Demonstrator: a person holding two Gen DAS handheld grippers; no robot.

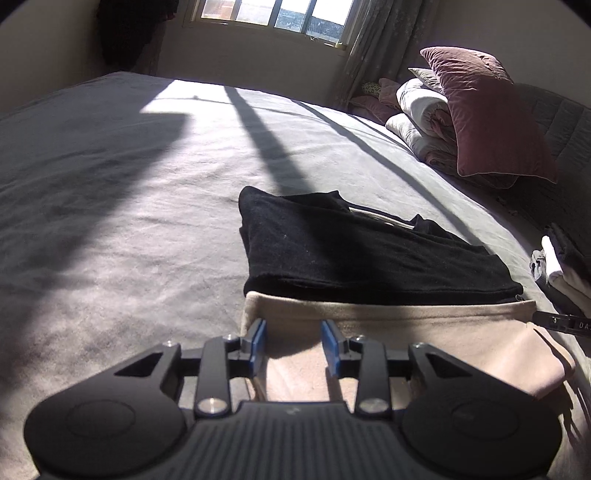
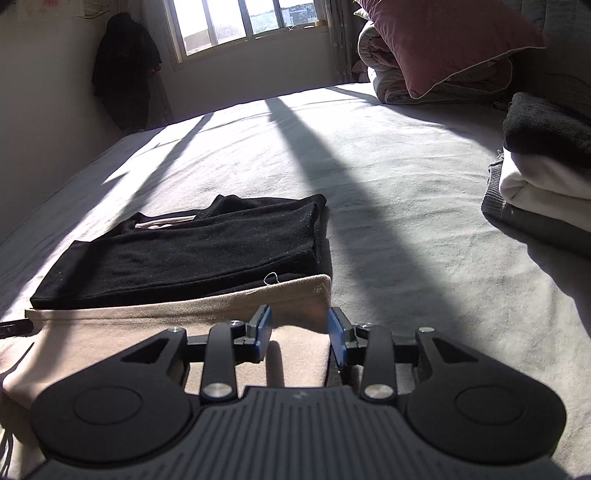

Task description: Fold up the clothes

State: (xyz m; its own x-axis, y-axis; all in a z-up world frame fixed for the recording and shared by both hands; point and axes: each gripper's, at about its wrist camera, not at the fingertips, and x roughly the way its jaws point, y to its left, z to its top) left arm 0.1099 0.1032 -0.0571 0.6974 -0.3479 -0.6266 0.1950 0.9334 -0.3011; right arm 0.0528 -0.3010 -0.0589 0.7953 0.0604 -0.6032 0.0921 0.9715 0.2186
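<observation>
Folded garment, black outside [image 1: 332, 251] with a beige lining [image 1: 369, 317] showing along the near edge, lies flat on the grey bed [image 1: 129, 203]. Left tongs [image 1: 293, 339] hover over the beige near edge at the garment's left corner, jaws parted, pads clear of the cloth, nothing gripped. Right tongs [image 2: 300, 332] sit over the beige right corner [image 2: 314, 291], jaws likewise parted and holding nothing. Stacked folded clothes [image 2: 535, 177], black on white, lie well apart to the right. Maroon pillow [image 1: 484, 114] rests on rolled bedding [image 1: 417, 118] at the bed's far right, below the window [image 1: 273, 14]
</observation>
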